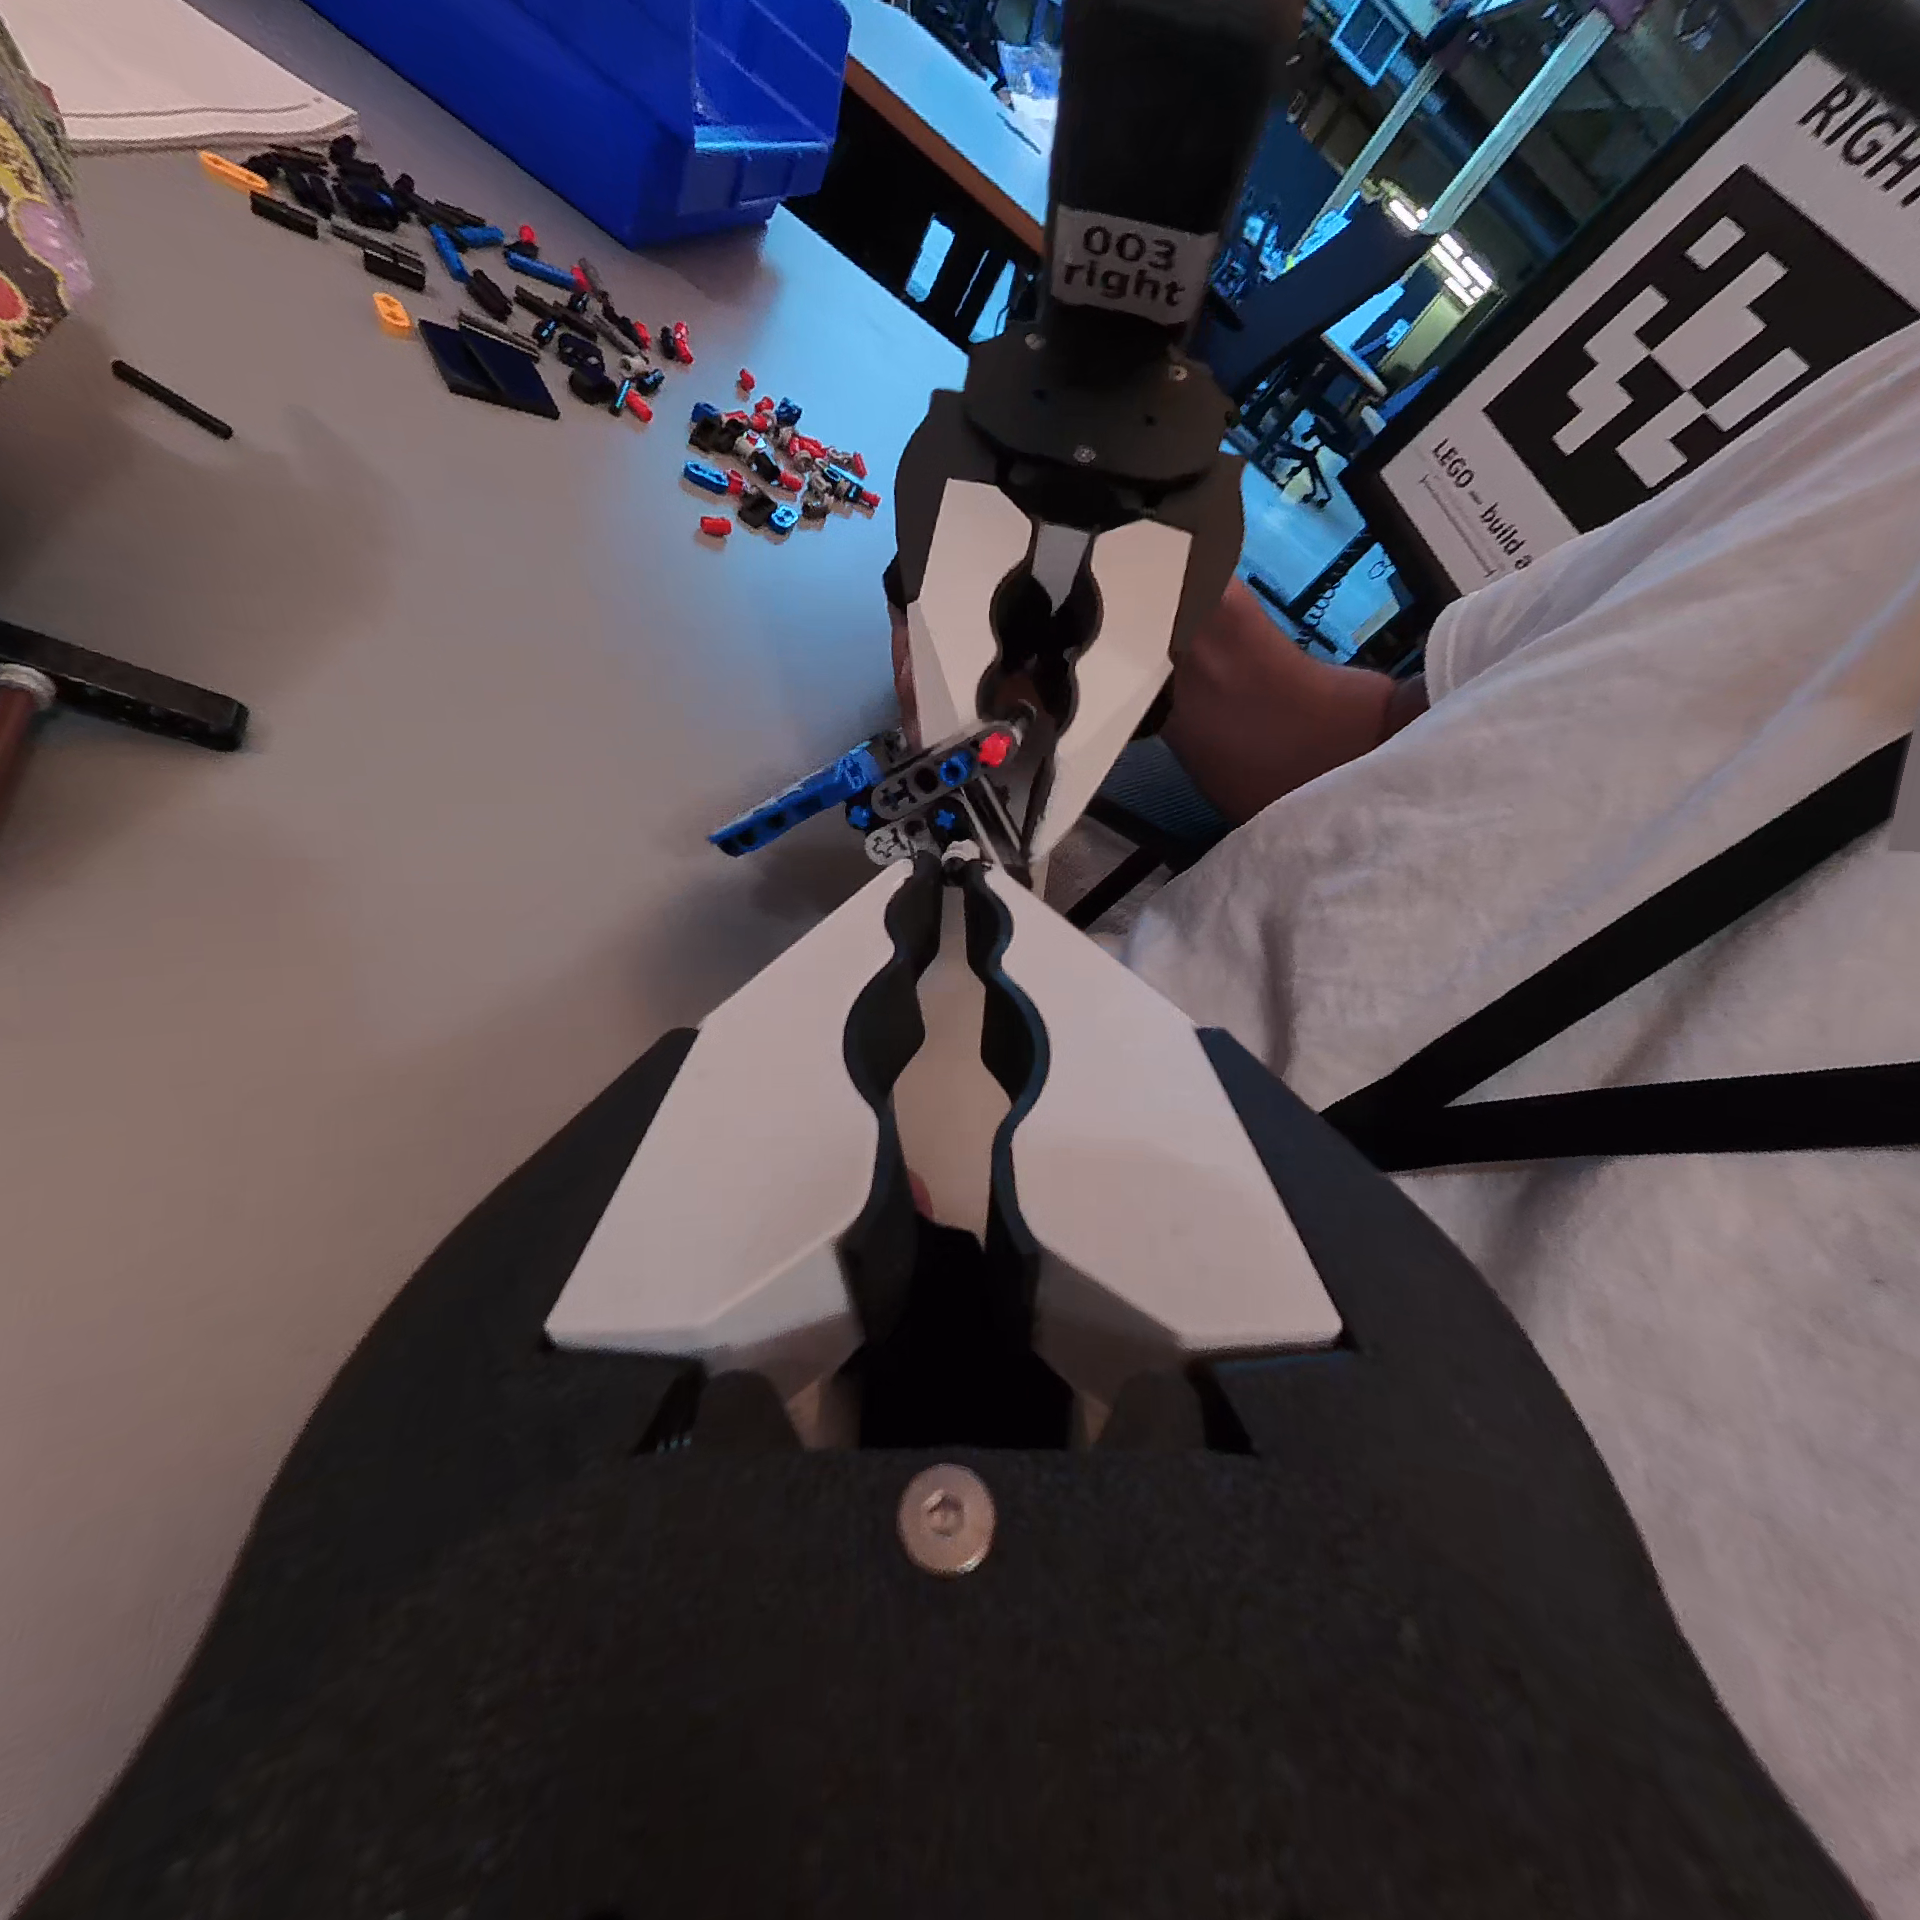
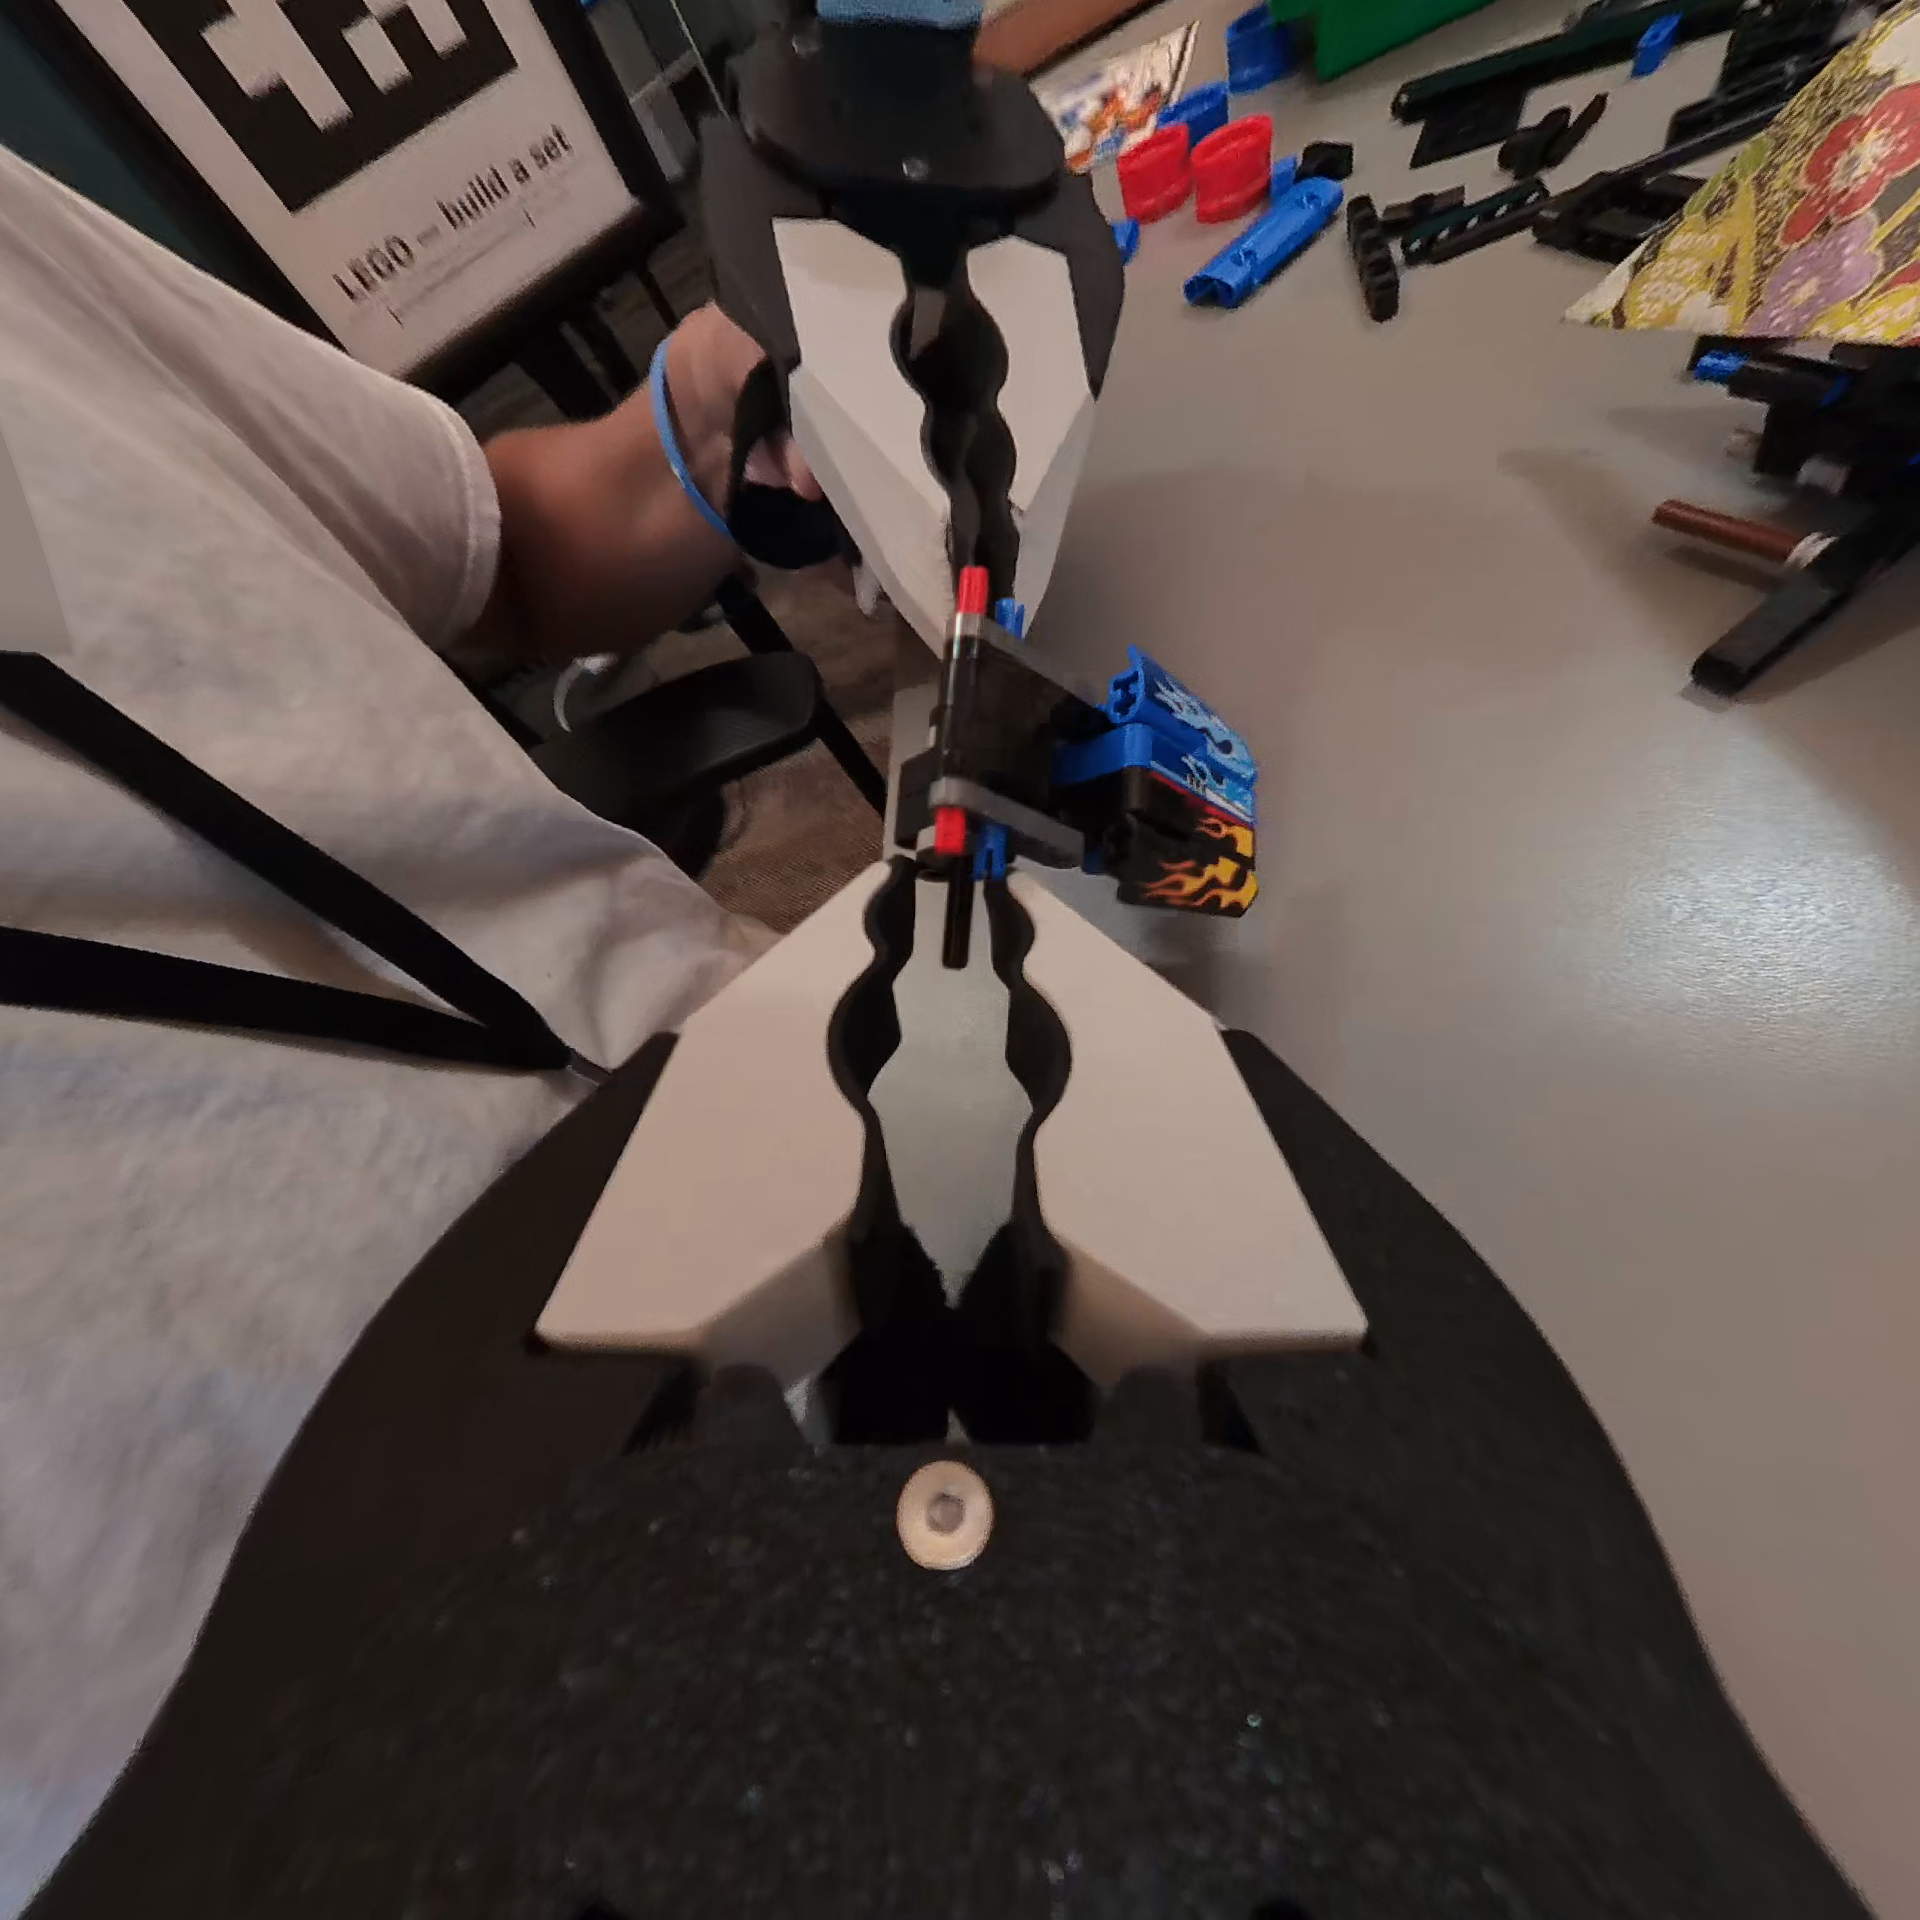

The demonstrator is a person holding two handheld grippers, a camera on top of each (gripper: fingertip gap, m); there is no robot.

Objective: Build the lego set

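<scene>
A small lego assembly (image 1: pixel 914 779) of black beams, blue and red pins and a blue beam hangs between my two grippers at the table's near edge. My left gripper (image 1: pixel 940 868) is shut on its near end. My right gripper (image 1: pixel 997 758) faces it and is shut on the far end. In the right wrist view the assembly (image 2: pixel 1023 748) shows blue and black flame-printed panels (image 2: pixel 1184 810) on its right side. My right gripper (image 2: pixel 951 883) grips a black axle (image 2: pixel 956 925) sticking out of it. My left gripper (image 2: pixel 977 561) holds the red-tipped end opposite.
Loose small lego pieces (image 1: pixel 779 457) and more (image 1: pixel 468 270) lie on the grey table (image 1: pixel 416 727), near a blue bin (image 1: pixel 623 104). Red wheels (image 2: pixel 1195 166), blue parts (image 2: pixel 1268 244), black beams (image 2: pixel 1455 229) and a patterned box (image 2: pixel 1787 208) lie farther off. A person's white sleeve (image 1: pixel 1558 831) is close by. Tip to tip, the grippers are about 4 cm apart.
</scene>
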